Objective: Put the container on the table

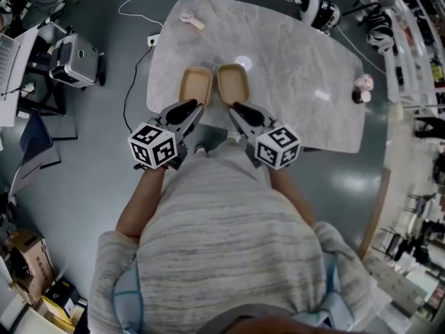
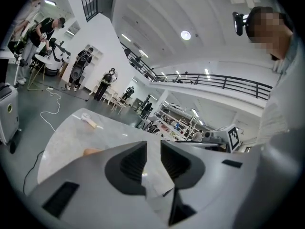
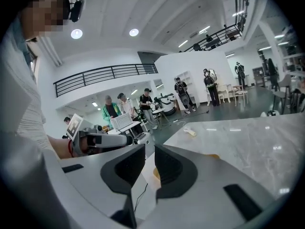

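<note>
Past my grey sweater (image 1: 229, 242) lies the marble table (image 1: 306, 82), at whose near edge I hold my left gripper (image 1: 197, 107) and right gripper (image 1: 233, 107), each with jaws narrowly parted on nothing, tips just beside two tan containers (image 1: 195, 85) resting side by side.

The left tongs (image 2: 153, 149) hide all but a tan sliver of one container (image 2: 90, 151); two small items (image 1: 363, 88) at the bench (image 1: 292, 61) edge are too small to identify.

White handled tool (image 1: 191, 19), loose floor cable (image 1: 135, 0), grey box (image 1: 78, 59)
</note>
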The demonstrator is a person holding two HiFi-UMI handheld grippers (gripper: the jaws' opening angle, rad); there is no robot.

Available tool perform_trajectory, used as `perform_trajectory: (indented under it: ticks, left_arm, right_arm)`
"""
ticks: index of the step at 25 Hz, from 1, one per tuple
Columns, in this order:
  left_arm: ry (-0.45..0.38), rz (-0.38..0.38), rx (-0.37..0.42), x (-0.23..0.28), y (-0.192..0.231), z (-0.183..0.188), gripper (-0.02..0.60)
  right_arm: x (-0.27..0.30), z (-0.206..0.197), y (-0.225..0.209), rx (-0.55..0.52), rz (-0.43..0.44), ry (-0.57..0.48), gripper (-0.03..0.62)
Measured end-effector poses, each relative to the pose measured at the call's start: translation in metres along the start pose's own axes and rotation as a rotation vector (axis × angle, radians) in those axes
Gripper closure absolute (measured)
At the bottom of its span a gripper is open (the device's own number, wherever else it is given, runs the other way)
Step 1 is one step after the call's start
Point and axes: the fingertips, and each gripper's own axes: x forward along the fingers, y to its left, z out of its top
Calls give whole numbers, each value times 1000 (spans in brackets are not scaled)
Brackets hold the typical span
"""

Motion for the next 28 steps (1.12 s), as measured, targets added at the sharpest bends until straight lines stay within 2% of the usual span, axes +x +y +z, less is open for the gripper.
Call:
perform_trajectory:
  ticks: [5, 7, 13, 28]
  left_arm:
    - [-19, -15, 22, -9, -8, 3, 491]
    - [-26, -18, 24, -12, -8, 5, 491]
    - [-38, -21, 18, -14, -9, 9, 491]
    - [-49, -12, -18, -25, 0, 4, 491]
  right_arm:
    - [-4, 12, 17, -43, 41, -43, 525]
    - [-5, 20, 20, -65, 39, -69, 591]
    - [-5, 18, 18, -110, 2, -62, 591]
    - [1, 13, 24, -130, 9, -23, 591]
